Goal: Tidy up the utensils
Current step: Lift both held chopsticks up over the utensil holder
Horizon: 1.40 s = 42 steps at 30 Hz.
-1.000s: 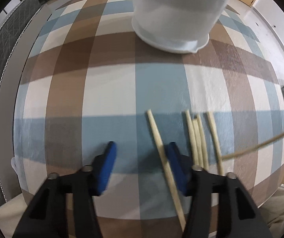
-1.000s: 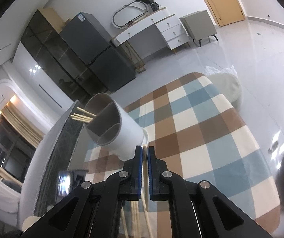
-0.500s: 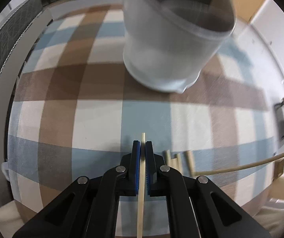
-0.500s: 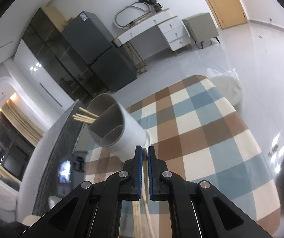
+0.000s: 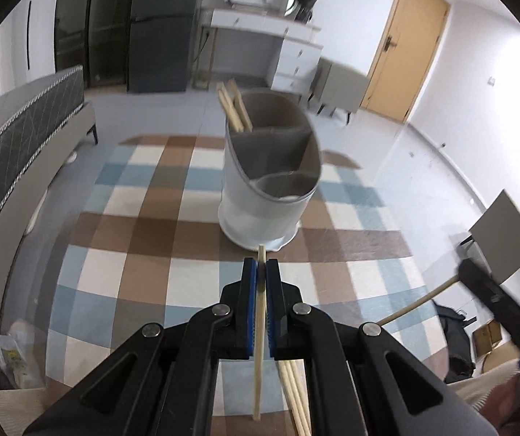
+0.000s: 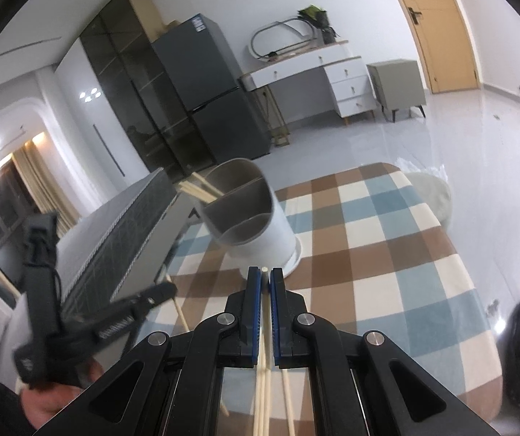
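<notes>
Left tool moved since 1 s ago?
Yes. The left tool closed on a chopstick and rose off the table; the holder, then looming above, now sits lower, rim visible.

Bench (image 5: 143, 276) covered in a brown/blue/cream checked cloth. White utensil holder (image 5: 260, 214) stands upright on it at 12 o'clock in the left wrist view; loose chopsticks (image 5: 294, 396) lie flat on the cloth at 6 o'clock, well apart from it.

Right gripper (image 6: 265, 281) pinches chopstick (image 6: 265, 271) before holder (image 6: 252, 218).
</notes>
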Tool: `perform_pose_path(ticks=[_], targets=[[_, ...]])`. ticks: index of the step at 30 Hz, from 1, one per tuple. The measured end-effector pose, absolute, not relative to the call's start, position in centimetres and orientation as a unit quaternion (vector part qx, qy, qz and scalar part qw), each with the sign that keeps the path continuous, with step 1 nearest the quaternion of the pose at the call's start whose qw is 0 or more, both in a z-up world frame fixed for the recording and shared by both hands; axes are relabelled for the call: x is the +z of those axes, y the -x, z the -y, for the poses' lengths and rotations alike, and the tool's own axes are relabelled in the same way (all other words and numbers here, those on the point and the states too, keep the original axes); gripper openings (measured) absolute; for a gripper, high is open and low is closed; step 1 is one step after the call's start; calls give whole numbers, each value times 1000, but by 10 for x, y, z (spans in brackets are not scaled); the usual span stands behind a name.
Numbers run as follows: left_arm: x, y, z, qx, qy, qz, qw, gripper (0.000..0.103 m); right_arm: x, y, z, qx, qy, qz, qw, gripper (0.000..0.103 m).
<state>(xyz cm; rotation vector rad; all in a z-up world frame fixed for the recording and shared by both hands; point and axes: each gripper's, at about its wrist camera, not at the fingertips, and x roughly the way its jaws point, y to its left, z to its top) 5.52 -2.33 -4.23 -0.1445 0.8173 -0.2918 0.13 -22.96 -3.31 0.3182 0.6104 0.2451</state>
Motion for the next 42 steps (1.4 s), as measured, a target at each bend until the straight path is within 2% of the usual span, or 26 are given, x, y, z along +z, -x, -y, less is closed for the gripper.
perform_pose_path(ticks=[3, 21, 42], targets=[[-38, -49, 14, -158, 91, -388, 904, 1, -33, 7, 222, 118, -140, -297, 937, 4], [-17, -31, 6, -173, 68, -379, 907, 1, -28, 26, 205, 110, -113, -291, 944, 4], [20, -49, 3, -181, 70, -387, 901, 1, -14, 8, 210, 102, -120, -288, 945, 4]])
